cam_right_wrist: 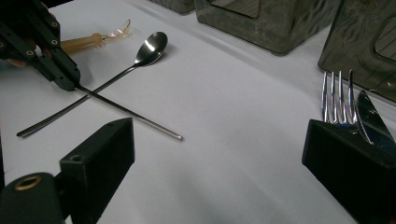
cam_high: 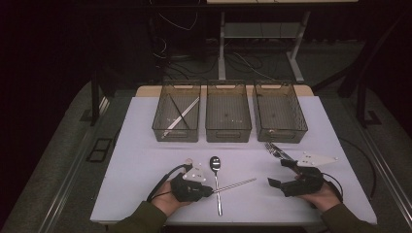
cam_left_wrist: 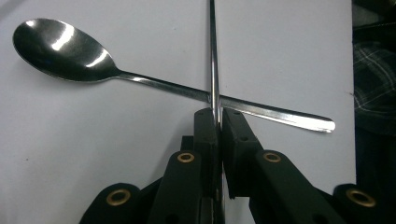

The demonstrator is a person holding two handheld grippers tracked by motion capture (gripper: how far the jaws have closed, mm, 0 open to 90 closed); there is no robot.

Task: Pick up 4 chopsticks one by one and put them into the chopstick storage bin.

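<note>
**Inspector:** Left gripper (cam_left_wrist: 218,116), condition of the jaws?

**Assistant:** Drawn narrow and clamped on a thin metal chopstick (cam_left_wrist: 214,60). In the left gripper view the rod sits pinched between the two black pads and runs straight out past their tips. No gap is visible on either side of it.

**Inspector:** What lies just beyond those tips?

**Assistant:** A steel spoon (cam_left_wrist: 63,49), flat on the white table (cam_left_wrist: 289,42). Its handle runs crosswise directly ahead of the pads, and the chopstick crosses over it there. The bowl lies off to one side of the jaws, the handle end to the other. Whether rod and handle touch, I cannot tell.

**Inspector:** Right gripper (cam_right_wrist: 224,163)?

**Assistant:** Jaws stand wide apart with bare table between them. A fork (cam_right_wrist: 337,95) and a table knife (cam_right_wrist: 370,114) lie side by side just past one fingertip, partly hidden behind it. From this view the chopstick's free end points toward the open jaws, stopping short of them.

**Inspector:** Farther out?

**Assistant:** From the high view, three smoked plastic bins (cam_high: 228,114) stand in a row well beyond both grippers. The bin ahead of the left gripper holds long pale sticks (cam_high: 182,115) lying diagonally. The two hands are well apart on the table.
</note>
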